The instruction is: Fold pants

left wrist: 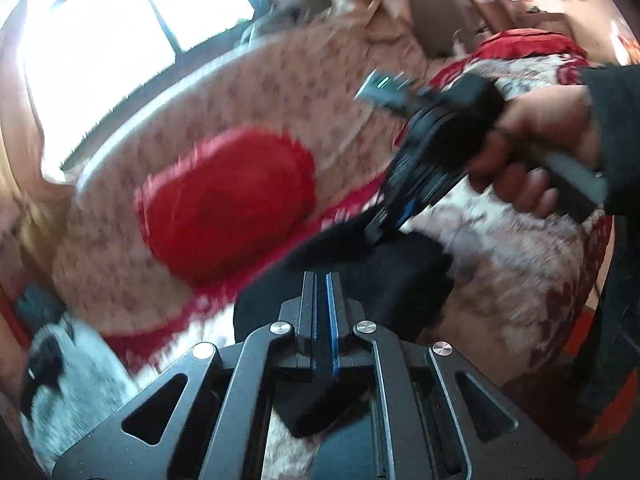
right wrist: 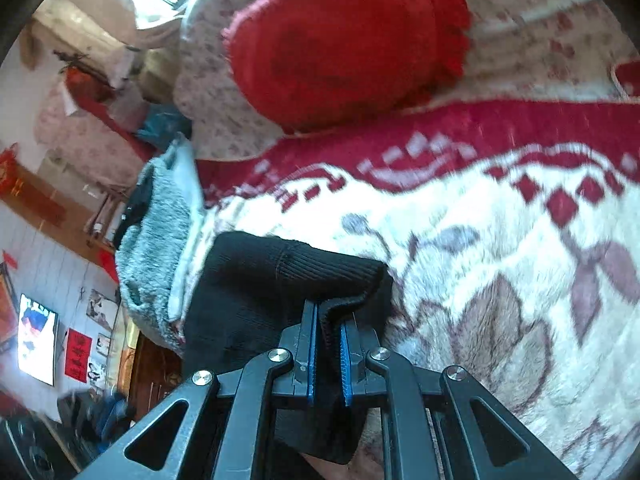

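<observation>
Roughly, both views blurred. Pants [right wrist: 280,280]: black knit fabric, ribbed cuff or waistband w/ visible seam, soft and bunched, lying on a plush blanket [right wrist: 500,280] — cream pile w/ brown-grey leaf/flower print and a red border of white diamonds.

Right gripper [right wrist: 328,344]: black metal linkage arms, silver rivets, blue pads. Jaws nearly together, pinching the ribbed edge of the pants; fabric fold sits between the pads and spills out toward 10–11 o'clock from the tips, rest of the cloth hanging below at 6.

Left gripper [left wrist: 322,292]: same build, jaws closed tight, blue pad edge showing. Black cloth lies directly under and past the tips at 12 o'clock, w/ a dark flap also below the fingers at 6; looks clamped on the pants, though the pinch itself is thin and hard to see.

In left view the right gripper appears at 1–2 o'clock, held by a hand [left wrist: 532,148] in a dark sleeve, tips down on the black fabric.

Bkgd: round red cushion [right wrist: 344,40] w/ frilled rim, on floral pink-cream upholstery. Grey fuzzy garment [right wrist: 156,240] at 9 o'clock of the pants.
</observation>
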`<state>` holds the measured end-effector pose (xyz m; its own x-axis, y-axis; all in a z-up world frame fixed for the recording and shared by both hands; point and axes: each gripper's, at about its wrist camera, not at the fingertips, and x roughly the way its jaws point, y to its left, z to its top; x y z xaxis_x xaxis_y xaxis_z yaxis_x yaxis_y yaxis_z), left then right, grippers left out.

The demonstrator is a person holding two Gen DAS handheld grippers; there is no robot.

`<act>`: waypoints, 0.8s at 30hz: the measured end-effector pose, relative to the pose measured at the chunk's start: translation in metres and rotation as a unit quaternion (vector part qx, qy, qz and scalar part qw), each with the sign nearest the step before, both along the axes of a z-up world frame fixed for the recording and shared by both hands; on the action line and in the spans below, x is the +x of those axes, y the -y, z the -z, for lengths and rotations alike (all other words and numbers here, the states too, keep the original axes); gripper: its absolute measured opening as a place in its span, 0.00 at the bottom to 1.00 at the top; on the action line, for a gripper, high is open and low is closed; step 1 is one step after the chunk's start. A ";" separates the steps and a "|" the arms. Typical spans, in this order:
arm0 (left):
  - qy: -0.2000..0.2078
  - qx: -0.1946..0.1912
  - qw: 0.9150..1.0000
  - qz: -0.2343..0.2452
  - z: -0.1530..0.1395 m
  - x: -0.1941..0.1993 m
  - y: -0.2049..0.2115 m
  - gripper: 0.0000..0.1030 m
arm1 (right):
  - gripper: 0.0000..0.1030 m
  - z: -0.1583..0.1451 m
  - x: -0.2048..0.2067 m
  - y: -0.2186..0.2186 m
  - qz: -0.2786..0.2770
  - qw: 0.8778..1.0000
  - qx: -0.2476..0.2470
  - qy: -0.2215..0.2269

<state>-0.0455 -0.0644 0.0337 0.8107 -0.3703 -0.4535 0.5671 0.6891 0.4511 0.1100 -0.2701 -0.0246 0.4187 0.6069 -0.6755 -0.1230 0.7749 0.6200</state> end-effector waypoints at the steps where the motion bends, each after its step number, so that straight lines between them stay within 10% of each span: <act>1: -0.013 -0.001 1.000 -0.003 0.002 0.005 -0.006 0.05 | 0.08 0.002 0.000 -0.001 -0.001 1.000 0.005 -0.003; 9: -0.163 -0.017 0.986 -0.025 0.051 0.053 -0.044 0.06 | 0.09 0.013 0.001 -0.007 0.009 1.000 -0.006 -0.007; 18: -0.170 -0.089 0.981 -0.033 0.026 0.046 -0.065 0.05 | 0.12 -0.050 -0.056 -0.018 0.048 0.985 -0.104 0.127; 24: -0.275 -0.157 0.948 0.016 0.032 0.049 -0.081 0.05 | 0.12 -0.045 -0.089 -0.072 -0.076 0.976 -0.144 0.147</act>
